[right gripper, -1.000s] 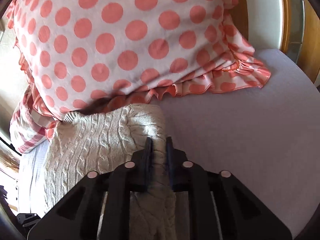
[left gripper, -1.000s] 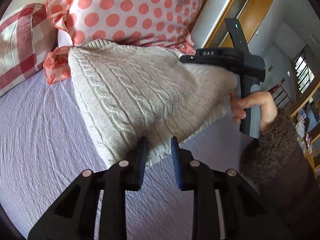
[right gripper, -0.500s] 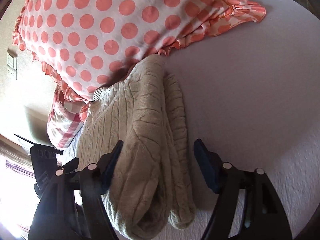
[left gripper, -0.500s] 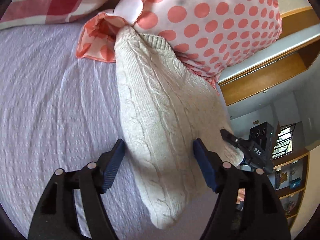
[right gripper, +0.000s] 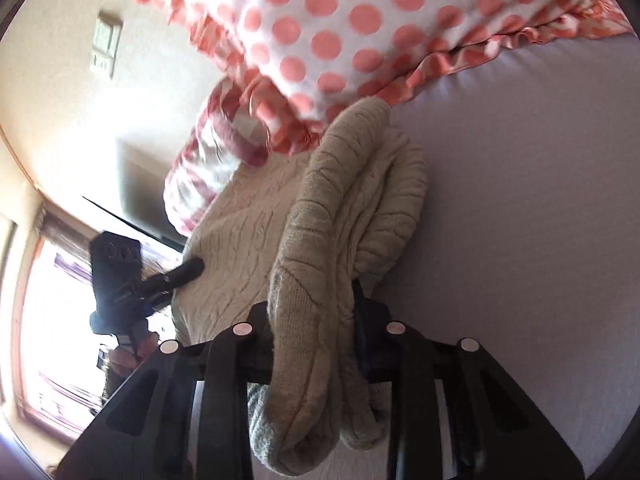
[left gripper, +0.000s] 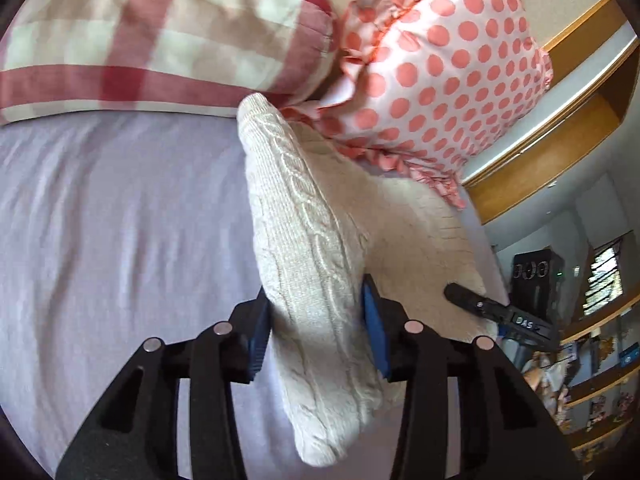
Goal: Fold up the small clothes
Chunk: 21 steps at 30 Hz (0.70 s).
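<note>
A cream cable-knit sweater (left gripper: 304,240) lies folded into a thick bundle on the lilac bed sheet (left gripper: 120,220). My left gripper (left gripper: 316,336) is shut on its left folded edge, with blue pads on both sides of the knit. My right gripper (right gripper: 316,320) is shut on the opposite folded edge of the sweater (right gripper: 340,220). Each gripper shows in the other's view: the right one (left gripper: 500,316) at the sweater's far side, the left one (right gripper: 160,284) likewise.
A polka-dot frilled pillow (left gripper: 440,72) and a red checked pillow (left gripper: 140,40) sit just beyond the sweater. A wooden headboard (left gripper: 560,152) and shelves (left gripper: 600,380) lie to the right. A wall with a light switch (right gripper: 106,44) shows in the right wrist view.
Both grippers were open around the sweater's folded edges half a second ago; now both have shut on the knit. The views have tilted and moved closer to the pillows.
</note>
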Tool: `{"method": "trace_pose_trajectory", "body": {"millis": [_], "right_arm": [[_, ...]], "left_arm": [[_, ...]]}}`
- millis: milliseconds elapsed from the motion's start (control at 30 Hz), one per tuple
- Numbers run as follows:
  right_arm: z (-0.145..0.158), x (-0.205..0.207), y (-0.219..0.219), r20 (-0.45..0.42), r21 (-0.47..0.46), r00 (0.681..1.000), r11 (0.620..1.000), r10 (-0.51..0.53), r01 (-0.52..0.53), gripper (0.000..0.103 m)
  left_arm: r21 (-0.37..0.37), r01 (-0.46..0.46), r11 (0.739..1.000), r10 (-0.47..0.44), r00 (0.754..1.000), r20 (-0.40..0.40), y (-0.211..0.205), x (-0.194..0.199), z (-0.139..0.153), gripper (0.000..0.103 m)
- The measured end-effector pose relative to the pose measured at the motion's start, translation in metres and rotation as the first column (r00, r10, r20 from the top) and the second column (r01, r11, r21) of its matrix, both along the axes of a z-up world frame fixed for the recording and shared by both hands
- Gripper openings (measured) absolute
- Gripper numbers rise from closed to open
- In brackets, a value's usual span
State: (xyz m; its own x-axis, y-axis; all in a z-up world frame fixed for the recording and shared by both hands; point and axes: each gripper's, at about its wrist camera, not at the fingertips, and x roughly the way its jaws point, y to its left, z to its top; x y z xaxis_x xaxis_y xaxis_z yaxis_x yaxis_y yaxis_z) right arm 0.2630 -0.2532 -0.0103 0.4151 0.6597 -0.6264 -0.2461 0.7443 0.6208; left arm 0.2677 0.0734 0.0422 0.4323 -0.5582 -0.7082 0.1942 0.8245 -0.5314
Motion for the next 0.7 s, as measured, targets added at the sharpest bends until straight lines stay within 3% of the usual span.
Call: {"method": "trace_pose_trajectory", "body": {"millis": [33, 100, 133, 200, 267, 333, 400, 533, 700], "right_arm": [[0.008, -0.006, 0.005, 0.029, -0.054, 0.999, 0.998, -0.016, 0.018, 0.039], [0.028, -0.024, 0.004, 0.098, -0.136, 0.993, 0.988, -0.060, 0.073, 0.054], [0.040, -0.038, 0.001, 0.146, -0.157, 0.986, 0.982, -0.084, 0.107, 0.061], [0.063, -0.072, -0.009, 0.242, -0.202, 0.961, 0.962, -0.132, 0.183, 0.102], [0.076, -0.103, -0.009, 0.306, -0.233, 0.943, 0.951, -0.128, 0.204, 0.102], [0.074, -0.125, -0.001, 0.302, -0.263, 0.950, 0.951, -0.079, 0.162, 0.102], [0.062, -0.137, 0.006, 0.271, -0.345, 0.961, 0.926, -0.060, 0.155, 0.102], [0.025, -0.140, 0.036, 0.211, -0.526, 0.976, 0.837, -0.042, 0.150, 0.102], [0.003, -0.136, 0.048, 0.156, -0.547, 0.987, 0.828, -0.040, 0.120, 0.102]], "left_arm": [[0.023, -0.021, 1.000, 0.021, 1.000, 0.016, 0.010, -0.010, 0.001, 0.043], [0.063, -0.054, 0.997, 0.048, 0.993, 0.104, 0.023, -0.038, 0.014, 0.043], [0.086, -0.073, 0.994, 0.059, 0.987, 0.151, 0.032, -0.055, 0.022, 0.050], [0.123, -0.085, 0.989, 0.056, 0.973, 0.224, 0.031, -0.089, 0.034, 0.070], [0.194, -0.110, 0.975, 0.058, 0.965, 0.257, 0.025, -0.121, 0.037, 0.090], [0.286, -0.128, 0.950, 0.052, 0.965, 0.258, 0.010, -0.143, 0.030, 0.097], [0.362, -0.129, 0.923, 0.039, 0.969, 0.246, -0.004, -0.155, 0.019, 0.098], [0.473, -0.103, 0.875, -0.011, 0.973, 0.232, -0.024, -0.159, 0.001, 0.099], [0.535, -0.095, 0.840, -0.009, 0.982, 0.187, -0.028, -0.151, -0.017, 0.100]]}}
